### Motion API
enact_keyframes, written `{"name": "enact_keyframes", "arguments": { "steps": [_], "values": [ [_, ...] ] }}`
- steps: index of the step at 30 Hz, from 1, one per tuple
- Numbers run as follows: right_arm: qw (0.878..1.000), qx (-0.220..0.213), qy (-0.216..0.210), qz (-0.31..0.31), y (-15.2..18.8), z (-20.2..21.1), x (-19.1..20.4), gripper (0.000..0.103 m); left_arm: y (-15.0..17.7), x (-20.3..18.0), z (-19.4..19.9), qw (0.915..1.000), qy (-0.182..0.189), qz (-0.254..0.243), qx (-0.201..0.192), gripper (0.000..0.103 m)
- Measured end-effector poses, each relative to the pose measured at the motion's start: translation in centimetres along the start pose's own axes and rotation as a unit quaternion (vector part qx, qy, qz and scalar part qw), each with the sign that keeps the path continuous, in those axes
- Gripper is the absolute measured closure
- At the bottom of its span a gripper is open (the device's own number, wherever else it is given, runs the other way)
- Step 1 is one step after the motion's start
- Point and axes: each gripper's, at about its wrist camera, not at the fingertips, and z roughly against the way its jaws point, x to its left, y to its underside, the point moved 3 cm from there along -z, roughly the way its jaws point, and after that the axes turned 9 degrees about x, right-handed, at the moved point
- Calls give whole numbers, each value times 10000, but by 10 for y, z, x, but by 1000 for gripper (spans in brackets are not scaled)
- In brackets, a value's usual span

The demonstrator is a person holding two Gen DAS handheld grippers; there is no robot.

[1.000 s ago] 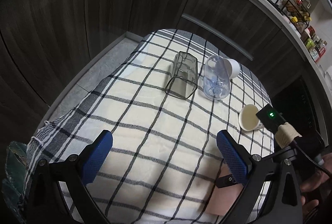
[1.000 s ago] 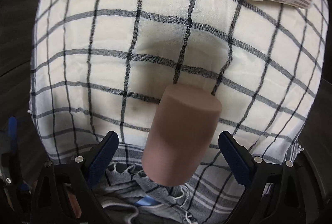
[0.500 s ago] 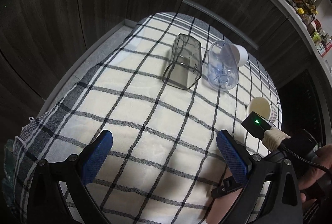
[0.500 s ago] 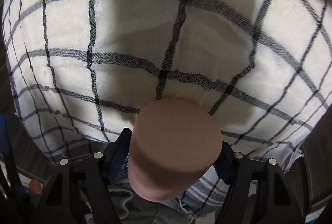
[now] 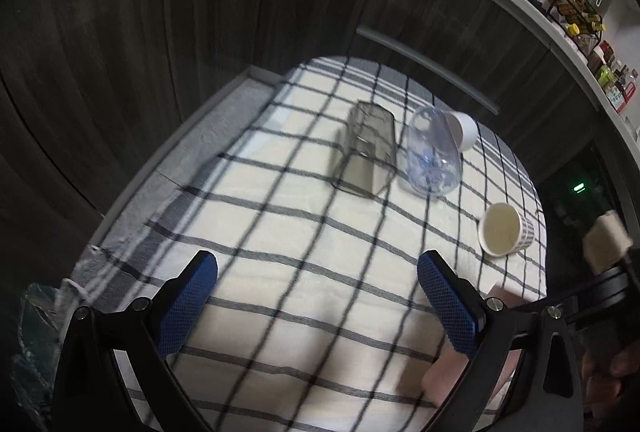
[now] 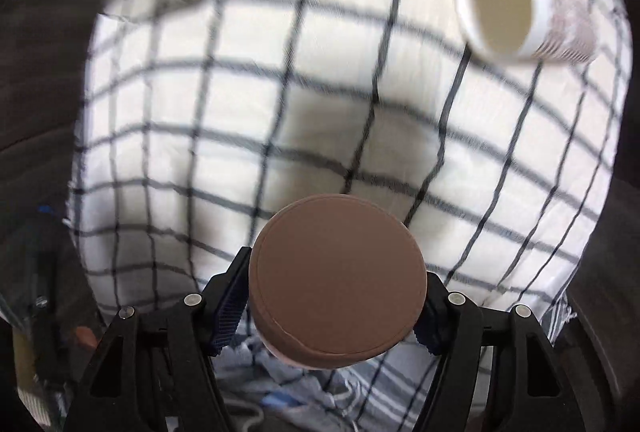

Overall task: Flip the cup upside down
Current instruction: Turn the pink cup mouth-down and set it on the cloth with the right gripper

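So the right tongs (image 6: 335,308) went from wide open to clamped on the brown cup (image 6: 336,282), bottom centre of frame, lifted off the checked cloth (image 6: 248,135). Left tongs (image 5: 318,296) hang open, empty. Flip's next, I'd guess.

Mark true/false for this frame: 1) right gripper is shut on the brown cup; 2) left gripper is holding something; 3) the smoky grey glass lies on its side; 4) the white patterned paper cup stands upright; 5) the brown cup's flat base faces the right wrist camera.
1) True: the right gripper is shut on the brown cylindrical cup.
2) False: the left gripper is open, with nothing between its blue pads.
3) True: the smoky grey glass tumbler lies on its side on the checked cloth.
4) False: the white patterned paper cup lies on its side.
5) True: its closed flat end faces the lens.
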Motion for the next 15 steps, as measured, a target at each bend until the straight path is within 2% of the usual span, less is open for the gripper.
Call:
{"name": "enact_keyframes", "arguments": {
  "steps": [2, 4, 6, 9, 15],
  "values": [
    [9977, -661, 124, 125, 4, 18, 10, 34, 2, 8, 6, 9998, -99, -11, -164, 1],
    [9888, -1441, 297, 255, 9, 35, 21, 34, 3, 16, 9, 9994, -186, -20, -294, 1],
    [9744, -2168, 458, 372, 13, 48, 30, 34, 6, 26, 8, 9988, -307, 2, -381, 1],
    [9455, -3153, 700, 418, 15, 59, 42, 34, 8, 38, 2, 9979, -456, 87, -452, 1],
    [9097, -4024, 975, 316, 20, 40, 48, 34, 13, 54, -20, 9978, -578, 77, -319, 1]
  ]
}}
